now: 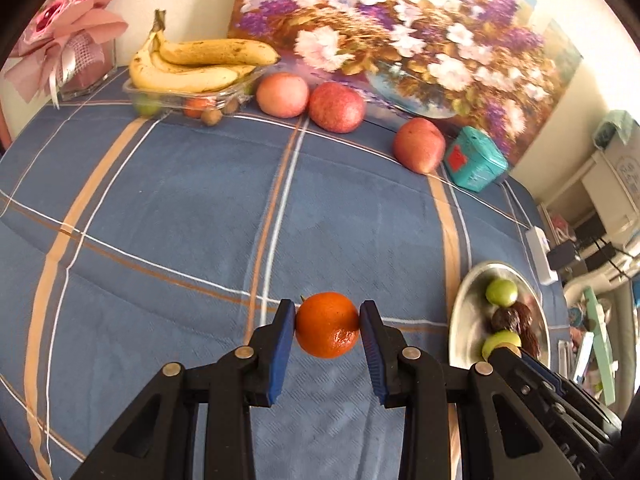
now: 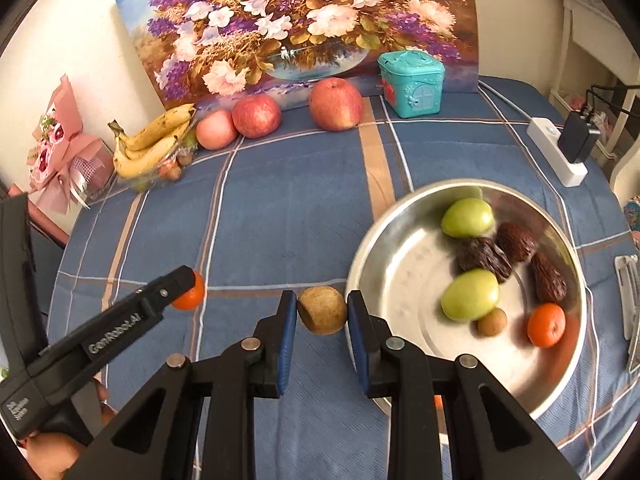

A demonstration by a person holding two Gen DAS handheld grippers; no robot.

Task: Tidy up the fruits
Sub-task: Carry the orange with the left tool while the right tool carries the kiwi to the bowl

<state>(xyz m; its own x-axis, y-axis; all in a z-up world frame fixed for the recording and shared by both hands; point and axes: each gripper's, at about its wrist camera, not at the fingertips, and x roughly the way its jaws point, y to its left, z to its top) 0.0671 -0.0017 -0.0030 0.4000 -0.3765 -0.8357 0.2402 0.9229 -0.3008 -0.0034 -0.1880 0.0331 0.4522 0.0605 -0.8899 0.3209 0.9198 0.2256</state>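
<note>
— Blue plaid surface (image 2: 288,208) looks soft; your left claw (image 1: 327,326) pinches the tangerine (image 1: 327,325) by its sides, so it could roll out.

— And the right claw (image 2: 322,312)?

— Closed on the small brown fruit (image 2: 322,310), beside the metal bowl (image 2: 400,264); you could clip its rim.

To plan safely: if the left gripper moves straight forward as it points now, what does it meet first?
Probably the dark red apple by the floral painting; before it lies only blue checked tablecloth. Depth is uncertain.
</note>
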